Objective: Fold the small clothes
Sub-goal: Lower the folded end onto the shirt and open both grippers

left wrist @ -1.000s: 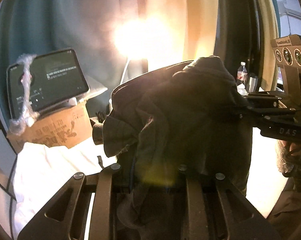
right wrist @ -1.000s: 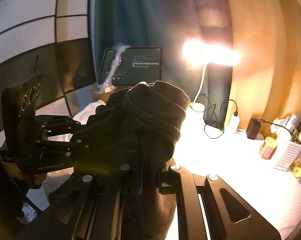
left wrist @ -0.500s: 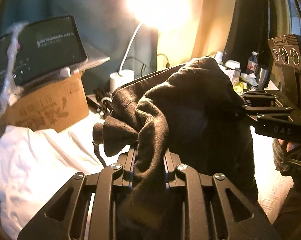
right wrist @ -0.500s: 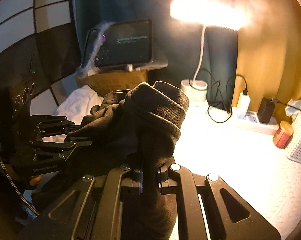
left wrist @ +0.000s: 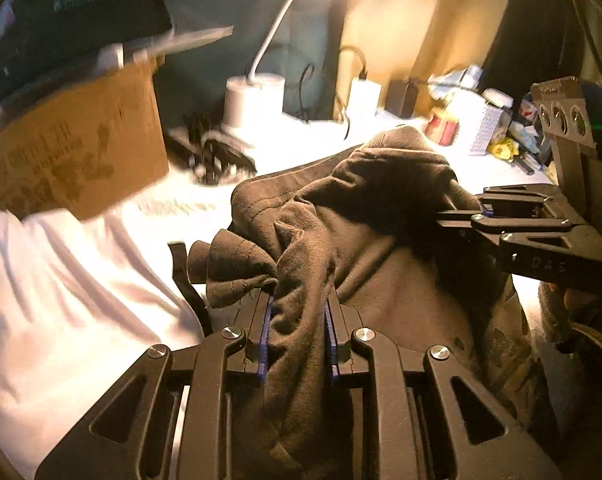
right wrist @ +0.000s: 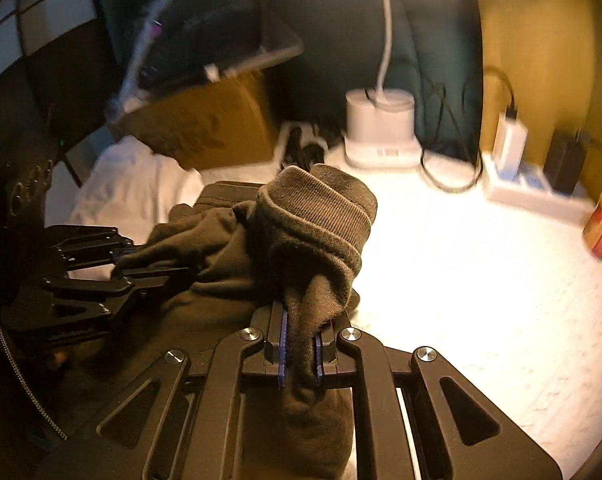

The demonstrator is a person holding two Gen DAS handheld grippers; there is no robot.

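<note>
Dark garment [left wrist: 381, 264], bunched and held up above the white tabletop [right wrist: 481, 280], hangs between my two grippers. Starting at the left of the left wrist view: a white cloth [left wrist: 61, 300] lies heaped beside a cardboard box [left wrist: 73, 152], then comes my left gripper [left wrist: 297, 332], its jaws pressed onto a thick twist of the fabric that fills the gap between them. Further right, my right gripper [left wrist: 481, 216] comes in from the side, its jaws pinching another fold near the ribbed cuff [right wrist: 321, 208]. In its own view the right gripper [right wrist: 300, 352] clamps a narrower fold.

My worry is that the cloth is crumpled, so I cannot tell which edges I hold; lowering it like this would likely lay a lump, not a flat fold. The left pinch is bulky, and I judge that layers could slide out unevenly if I pull the grippers apart. The lamp base [right wrist: 381, 120] and loose cables [right wrist: 449, 160] stand near the far edge, so a trailing end could snag them.
</note>
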